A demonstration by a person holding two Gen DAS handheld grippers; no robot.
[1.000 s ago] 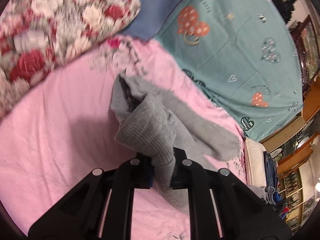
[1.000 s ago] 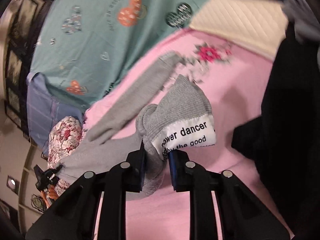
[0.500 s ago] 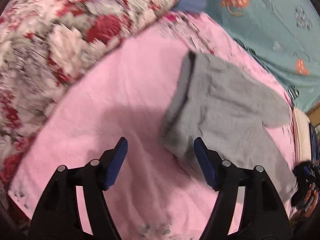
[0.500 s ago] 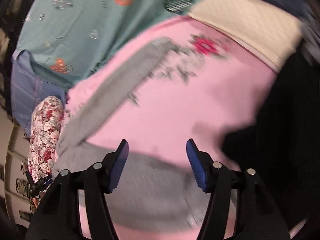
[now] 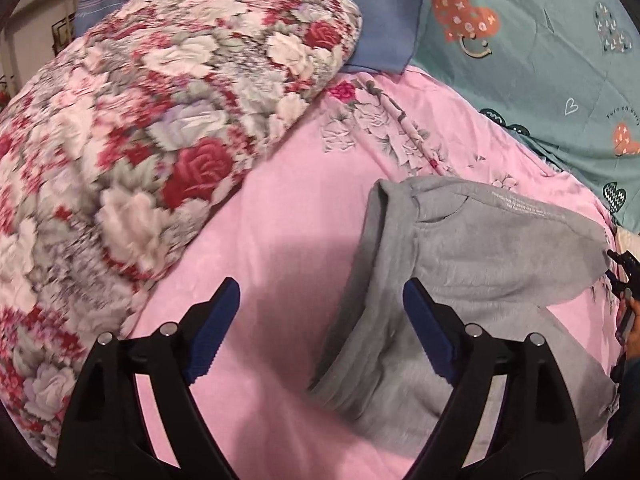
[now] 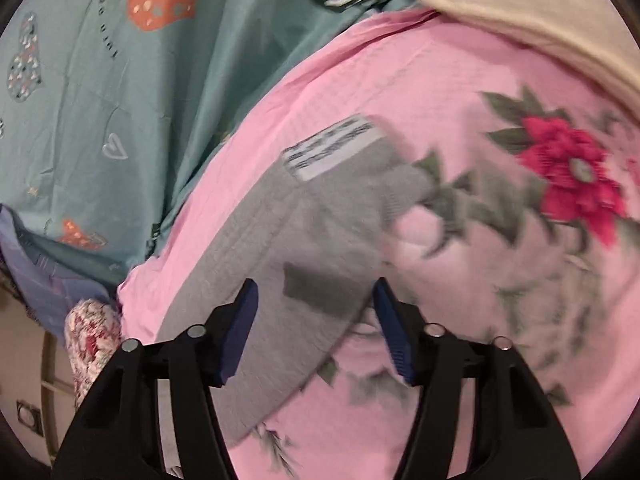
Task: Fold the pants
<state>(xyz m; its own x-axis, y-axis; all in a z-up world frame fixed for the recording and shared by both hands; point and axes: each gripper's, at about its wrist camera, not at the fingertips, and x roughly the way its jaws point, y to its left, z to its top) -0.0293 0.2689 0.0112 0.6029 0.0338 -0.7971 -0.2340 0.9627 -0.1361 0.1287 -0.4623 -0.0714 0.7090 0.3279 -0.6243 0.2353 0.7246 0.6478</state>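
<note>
My left tool (image 5: 320, 320) hangs spread wide, holding nothing, above the pink bedsheet (image 5: 280, 220), with the grey pants (image 5: 460, 272) lying folded on that sheet just beside its right finger. My right tool (image 6: 316, 320) gapes empty over the pants' cuff end (image 6: 320, 208), the floral quilt (image 5: 140, 120) beyond.

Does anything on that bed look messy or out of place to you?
Only the grey pants: they lie rumpled on the pink sheet, one leg folded crookedly over the other, the waistband bunched. Both claws, left and right, are open above them. Nothing looks spilled or damaged.
</note>
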